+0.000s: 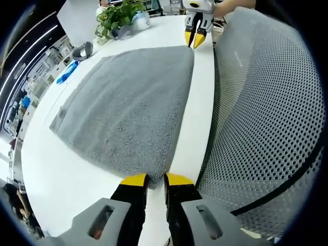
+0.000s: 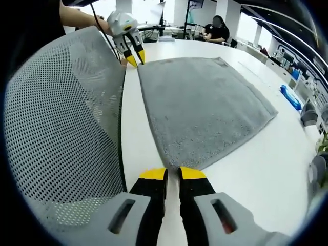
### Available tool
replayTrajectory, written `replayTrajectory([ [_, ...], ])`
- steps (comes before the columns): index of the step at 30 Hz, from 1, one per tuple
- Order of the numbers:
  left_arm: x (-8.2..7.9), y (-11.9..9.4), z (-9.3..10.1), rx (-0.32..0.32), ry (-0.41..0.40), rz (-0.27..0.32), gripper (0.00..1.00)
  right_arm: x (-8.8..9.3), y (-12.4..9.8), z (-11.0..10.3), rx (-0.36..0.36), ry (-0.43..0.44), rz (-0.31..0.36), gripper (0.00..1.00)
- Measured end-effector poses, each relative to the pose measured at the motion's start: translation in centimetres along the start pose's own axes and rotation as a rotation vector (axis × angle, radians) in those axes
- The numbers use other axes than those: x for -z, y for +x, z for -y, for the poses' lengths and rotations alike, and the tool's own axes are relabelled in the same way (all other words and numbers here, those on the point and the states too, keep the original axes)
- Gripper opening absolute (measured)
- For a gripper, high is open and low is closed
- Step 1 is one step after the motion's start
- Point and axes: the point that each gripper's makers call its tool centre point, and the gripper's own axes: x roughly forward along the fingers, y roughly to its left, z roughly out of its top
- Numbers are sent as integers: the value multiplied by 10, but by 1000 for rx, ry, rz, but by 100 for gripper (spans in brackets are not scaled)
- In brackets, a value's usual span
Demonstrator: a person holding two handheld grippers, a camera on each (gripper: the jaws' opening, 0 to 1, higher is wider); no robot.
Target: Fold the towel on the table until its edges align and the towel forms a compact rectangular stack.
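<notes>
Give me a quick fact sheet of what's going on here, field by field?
Surface: white table
Towel: grey towel, spread flat, near edge along the table's edge
Left gripper: at one near corner of the towel, jaws nearly together
Right gripper: at the other near corner, jaws nearly together
Beside table: grey mesh chair back
Far end: potted plant

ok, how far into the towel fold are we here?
Done: nothing obvious; the grey towel lies flat on the white table, possibly already doubled. In hand: left gripper and right gripper each sit at a near corner, jaws almost closed; I can't confirm either has cloth pinched. Left: lift, fold over, align edges, repeat to a compact stack.
</notes>
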Motion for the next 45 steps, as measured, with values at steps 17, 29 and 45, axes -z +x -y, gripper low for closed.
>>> replayTrajectory([
  [17,-7,1,-6,-27,-164,36,3,0,4,9,26,215,3,0],
  [29,-35,-31,-18,-161,-172,154,2,-23,-32,23,76,468,226,0],
  [45,-67,-93,-40,-362,-217,280,2,-67,-94,37,257,362,302,0],
])
